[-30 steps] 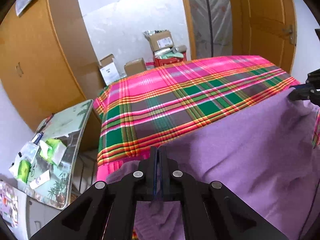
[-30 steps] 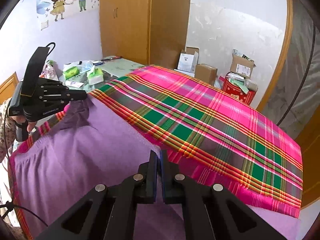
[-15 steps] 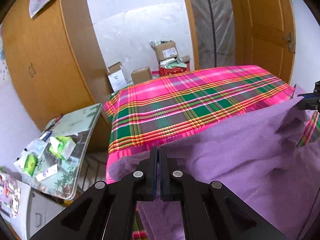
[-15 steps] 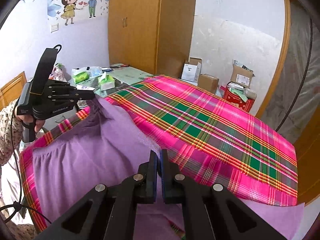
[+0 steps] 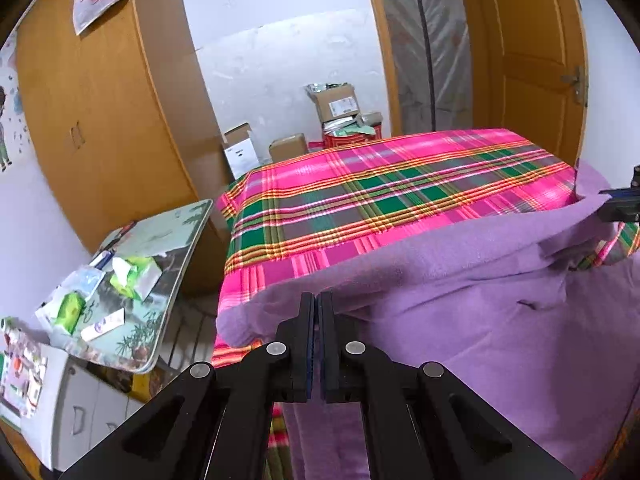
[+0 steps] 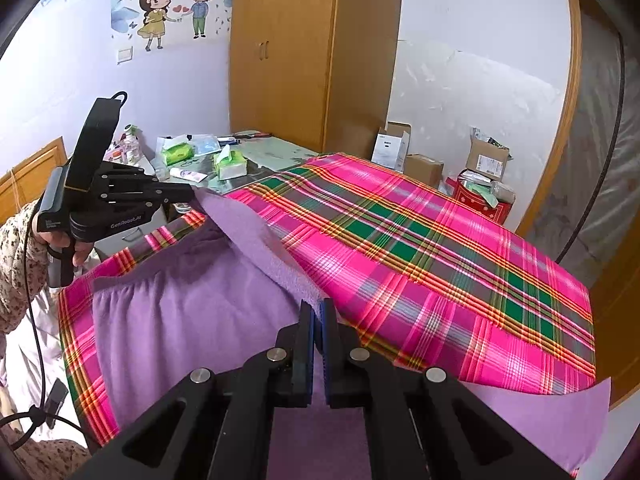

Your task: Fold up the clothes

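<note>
A purple fleece garment (image 5: 480,304) (image 6: 192,312) lies over the near part of a bed with a pink, green and grey plaid cover (image 5: 400,188) (image 6: 440,240). My left gripper (image 5: 319,300) is shut on the garment's raised far edge at one end. In the right wrist view the left gripper (image 6: 188,196) pinches that corner, with a hand (image 6: 76,254) on its handle. My right gripper (image 6: 318,308) is shut on the same edge at the other end; the left wrist view has the right gripper (image 5: 608,200) at the right border. The edge hangs lifted between them.
A side table (image 5: 168,236) (image 6: 276,152) with tissue packs and tubes stands beside the bed. Behind it is a wooden wardrobe (image 5: 100,120) (image 6: 312,60). Cardboard boxes (image 5: 336,104) (image 6: 424,168) sit on the floor past the bed. A wooden door (image 5: 532,60) is at the right.
Both grippers have drawn back toward the near end of the bed with the purple edge pinched, lifting slightly. More of the plaid cover shows beyond the garment.
</note>
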Motion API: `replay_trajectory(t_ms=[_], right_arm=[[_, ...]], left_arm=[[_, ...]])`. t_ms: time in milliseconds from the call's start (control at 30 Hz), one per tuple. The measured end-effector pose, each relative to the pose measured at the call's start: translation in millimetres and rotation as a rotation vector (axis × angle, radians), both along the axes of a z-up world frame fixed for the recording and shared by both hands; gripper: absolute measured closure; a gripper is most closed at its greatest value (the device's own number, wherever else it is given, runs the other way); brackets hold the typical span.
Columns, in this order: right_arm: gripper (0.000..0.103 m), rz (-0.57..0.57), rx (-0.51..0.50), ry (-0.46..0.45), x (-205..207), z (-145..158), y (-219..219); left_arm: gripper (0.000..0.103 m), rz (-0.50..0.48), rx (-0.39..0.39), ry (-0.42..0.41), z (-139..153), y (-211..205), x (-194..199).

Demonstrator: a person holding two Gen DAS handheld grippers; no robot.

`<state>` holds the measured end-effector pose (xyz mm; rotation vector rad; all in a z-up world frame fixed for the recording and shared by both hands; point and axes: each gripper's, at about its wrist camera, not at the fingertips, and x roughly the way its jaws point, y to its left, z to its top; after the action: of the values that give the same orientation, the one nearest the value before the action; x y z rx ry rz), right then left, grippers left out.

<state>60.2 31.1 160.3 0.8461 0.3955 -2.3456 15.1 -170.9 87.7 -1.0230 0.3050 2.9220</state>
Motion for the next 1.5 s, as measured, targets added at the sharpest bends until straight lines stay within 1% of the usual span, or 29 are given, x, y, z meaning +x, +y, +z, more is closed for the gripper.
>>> replay_trajectory(t_ms=[167, 233, 300, 467, 667, 800, 967, 1100, 1233, 1500], right_arm=[[0.100, 0.011, -0.013, 0.004, 15.5, 1.6, 3.0], [0.100, 0.014, -0.016, 0.011, 22.1, 2.4, 4.8], [0.100, 0.016, -0.021, 0.016, 28.7, 2.8, 6.7], [0.100, 0.028, -0.028, 0.010, 42.7, -1.0, 8.0], [0.100, 0.047, -0.029, 0.000, 57.2, -7.5, 6.8], [0.100, 0.057, -0.013, 0.019, 70.3, -9.5, 6.5], [0.100, 0.066, -0.005, 0.021, 85.3, -12.5, 4.4], [0.100, 0.074, 0.008, 0.025, 97.2, -13.6, 4.4], [0.100, 0.086, 0.028, 0.029, 109.6, -15.3, 2.4], [0.100, 0.106, 0.037, -0.005, 128.0, -28.2, 3.7]], left_arm=[[0.101, 0.011, 0.011, 0.004, -0.8, 2.9, 14.8], [0.101, 0.016, 0.020, 0.018, 2.4, 2.9, 22.2], [0.101, 0.020, 0.017, 0.036, 6.6, 4.4, 29.5], [0.101, 0.033, 0.017, 0.038, 6.4, 6.8, 43.1], [0.101, 0.050, 0.023, 0.035, 1.2, 7.1, 63.0], [0.101, 0.063, 0.036, 0.040, -2.0, 4.7, 75.3], [0.101, 0.075, 0.046, 0.034, -7.6, 6.6, 85.1], [0.101, 0.073, 0.031, 0.043, -10.1, 11.5, 97.6], [0.101, 0.086, 0.050, 0.042, -11.0, 9.6, 104.5], [0.101, 0.100, 0.045, 0.040, -22.2, 13.7, 125.6]])
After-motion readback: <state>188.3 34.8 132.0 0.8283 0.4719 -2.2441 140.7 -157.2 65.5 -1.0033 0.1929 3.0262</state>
